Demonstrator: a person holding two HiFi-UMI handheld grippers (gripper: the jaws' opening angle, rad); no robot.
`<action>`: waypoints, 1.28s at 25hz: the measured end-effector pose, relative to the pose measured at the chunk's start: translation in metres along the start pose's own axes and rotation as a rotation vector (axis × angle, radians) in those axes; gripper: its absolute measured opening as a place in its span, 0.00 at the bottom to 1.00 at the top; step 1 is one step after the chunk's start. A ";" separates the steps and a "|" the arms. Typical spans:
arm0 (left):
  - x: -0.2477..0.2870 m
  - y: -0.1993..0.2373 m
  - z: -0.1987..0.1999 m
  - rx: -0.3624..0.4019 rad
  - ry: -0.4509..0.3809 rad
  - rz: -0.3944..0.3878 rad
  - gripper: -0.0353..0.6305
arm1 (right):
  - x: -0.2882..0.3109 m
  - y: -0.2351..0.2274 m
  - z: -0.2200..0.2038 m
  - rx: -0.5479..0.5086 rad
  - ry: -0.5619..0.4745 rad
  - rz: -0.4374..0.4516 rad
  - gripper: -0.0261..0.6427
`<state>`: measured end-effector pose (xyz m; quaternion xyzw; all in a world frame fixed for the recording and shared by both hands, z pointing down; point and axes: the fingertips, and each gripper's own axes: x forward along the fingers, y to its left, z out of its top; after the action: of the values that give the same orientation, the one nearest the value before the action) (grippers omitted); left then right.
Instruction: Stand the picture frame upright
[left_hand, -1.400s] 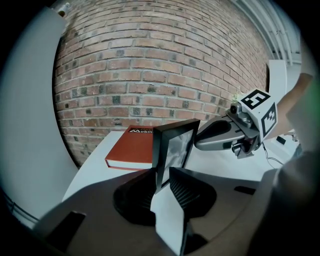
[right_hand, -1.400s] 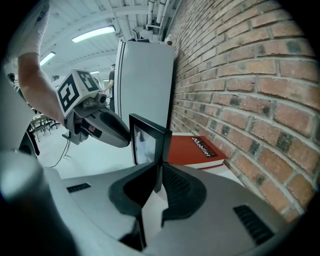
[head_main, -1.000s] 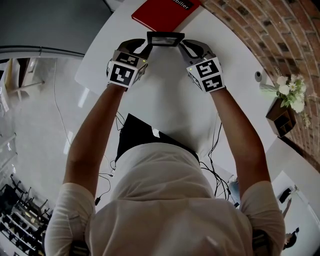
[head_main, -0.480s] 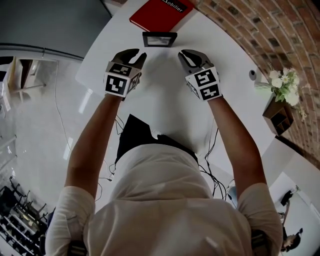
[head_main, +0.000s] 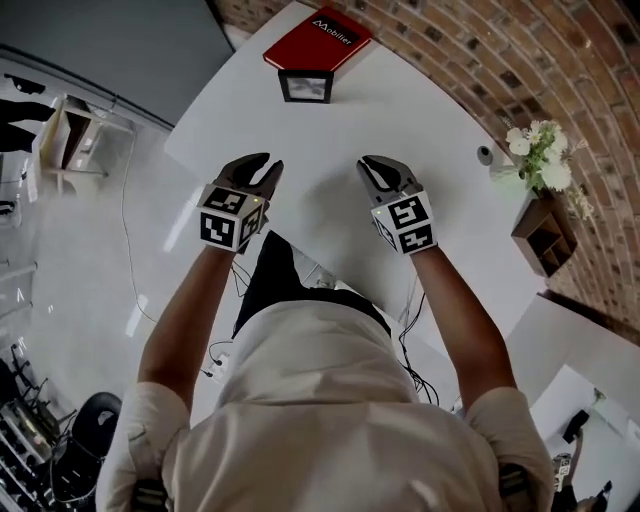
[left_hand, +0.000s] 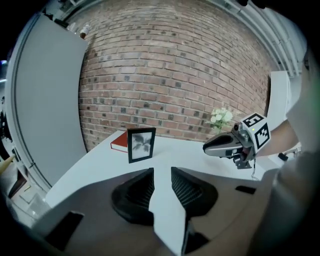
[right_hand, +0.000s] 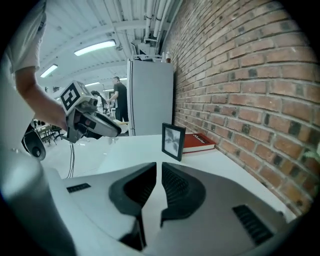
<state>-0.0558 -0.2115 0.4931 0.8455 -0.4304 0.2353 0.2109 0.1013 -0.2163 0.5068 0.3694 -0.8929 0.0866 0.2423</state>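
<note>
Red book (head_main: 318, 42) on white table (head_main: 440, 130); flowers (head_main: 537, 152) near brick wall (head_main: 570, 60).

I stand at a white table (head_main: 420, 110) beside a brick wall (left_hand: 170, 75); strip lights (right_hand: 95, 47) shine above a glossy pale floor (head_main: 90, 260).

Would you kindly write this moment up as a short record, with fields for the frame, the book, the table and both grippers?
picture frame: upright on the table, clear of both grippers
red book: lying flat, just behind the frame
table: white, beside a brick wall
left gripper: jaws apart and just been opening, nothing between them
right gripper: jaws narrowly apart, nothing between them
task state: the frame appears to stand on its own
</note>
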 end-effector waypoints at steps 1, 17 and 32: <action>-0.012 -0.010 -0.004 -0.017 -0.008 0.001 0.21 | -0.012 0.005 -0.005 0.019 -0.004 0.002 0.09; -0.152 -0.093 -0.071 -0.016 -0.022 -0.141 0.20 | -0.130 0.132 -0.025 0.134 -0.036 -0.042 0.09; -0.271 -0.104 -0.127 0.034 -0.019 -0.349 0.05 | -0.177 0.273 0.003 0.205 -0.083 -0.160 0.05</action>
<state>-0.1380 0.0863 0.4216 0.9130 -0.2749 0.1943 0.2303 0.0169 0.0861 0.4229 0.4656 -0.8563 0.1424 0.1724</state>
